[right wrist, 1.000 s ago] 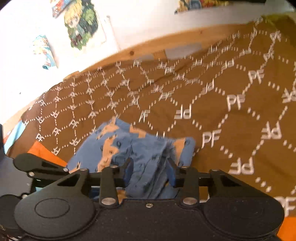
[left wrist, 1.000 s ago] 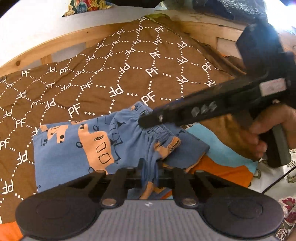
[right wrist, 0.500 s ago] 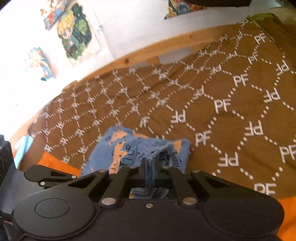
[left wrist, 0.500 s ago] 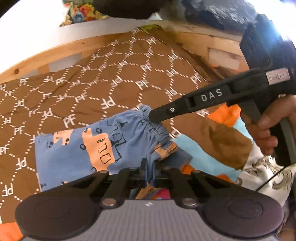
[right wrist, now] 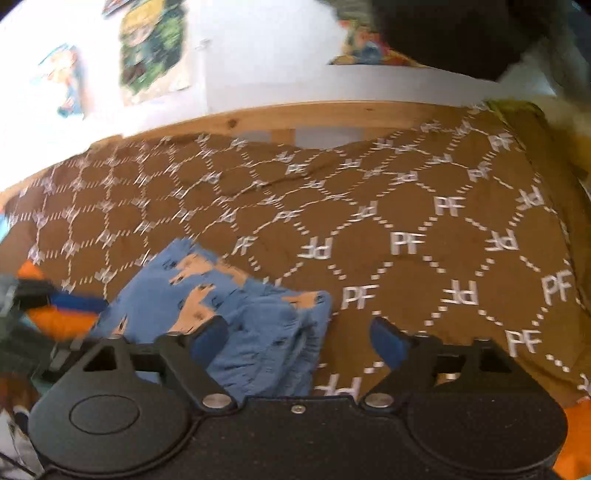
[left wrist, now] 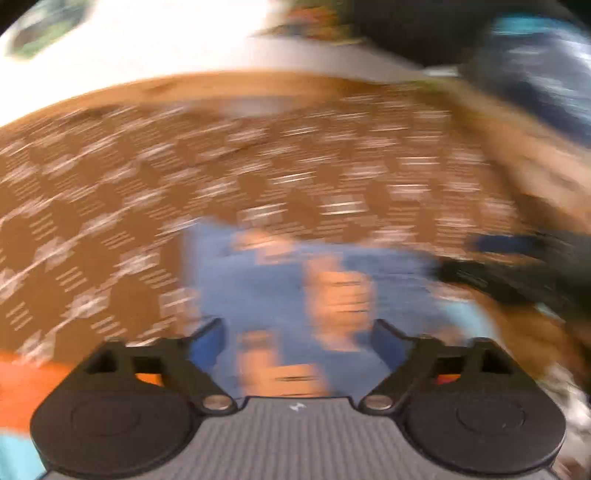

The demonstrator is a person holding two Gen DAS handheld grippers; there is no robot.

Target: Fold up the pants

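The small blue pants (left wrist: 314,295) with orange prints lie folded on the brown patterned bedspread (left wrist: 110,206). The left wrist view is heavily blurred. My left gripper (left wrist: 297,341) is open and empty just above the pants' near edge. In the right wrist view the pants (right wrist: 229,314) lie bunched at the lower left. My right gripper (right wrist: 299,339) is open and empty, its left finger over the pants' waistband and its right finger over bare bedspread (right wrist: 424,258). The right gripper shows as a dark blur at the right edge of the left wrist view (left wrist: 517,277).
A wooden bed frame (right wrist: 295,118) runs along the far side against a white wall with posters (right wrist: 155,51). An orange and light-blue patchwork blanket (right wrist: 59,317) lies under the bedspread at the near edge. A dark shape (right wrist: 443,33) sits beyond the bed's far right.
Both grippers have opened and let go of the pants' waistband. The pants now lie flat on the bedspread. Both grippers have swung sideways, the left one fast.
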